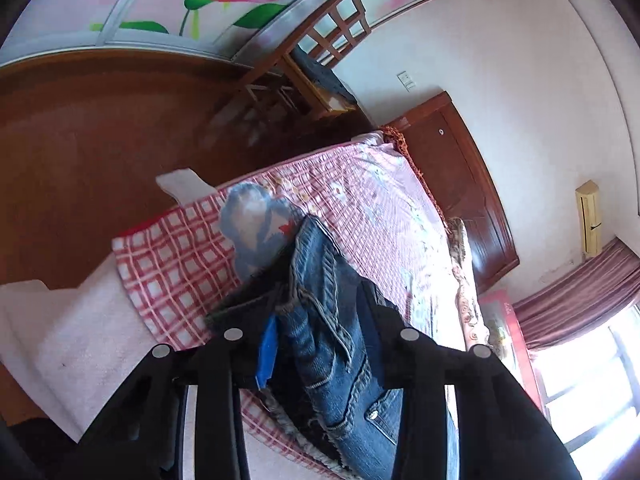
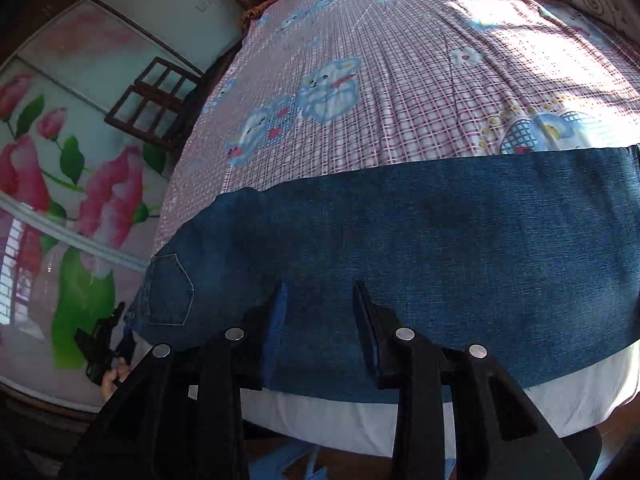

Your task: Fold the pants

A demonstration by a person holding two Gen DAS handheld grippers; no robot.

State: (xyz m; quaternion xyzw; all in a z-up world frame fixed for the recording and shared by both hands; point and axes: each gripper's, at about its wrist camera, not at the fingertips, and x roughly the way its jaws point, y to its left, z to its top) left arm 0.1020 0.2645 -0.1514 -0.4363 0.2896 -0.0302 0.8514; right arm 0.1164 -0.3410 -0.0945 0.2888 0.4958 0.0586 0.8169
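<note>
Left gripper (image 1: pixel 320 300): your black two-finger tool, jaws parted, with the bunched waist end of the jeans (image 1: pixel 340 344) standing between the fingers; whether the pads press on the denim cannot be told. Button and seams of the jeans show just below the fingers.

Right gripper (image 2: pixel 322 300): your second tool, jaws parted and released, hovering over the flat leg of the jeans (image 2: pixel 440 248) with no cloth between the fingers.

Jeans: blue denim, laid across the near edge of the bed (image 2: pixel 400 80); back pocket (image 2: pixel 170 288) at the left end of the jeans, leg stretching to the right of it. In the right wrist view your left gripper (image 2: pixel 108 344) appears just beyond that pocket end.

Bed: red-and-white checked sheet with blue cat prints; white mattress side (image 2: pixel 360 416) below the jeans.

Chair (image 1: pixel 320 52): brown wood, beyond the far end of the bed.

Wardrobe door (image 2: pixel 72 184): pink flower print, left of the bed.
</note>
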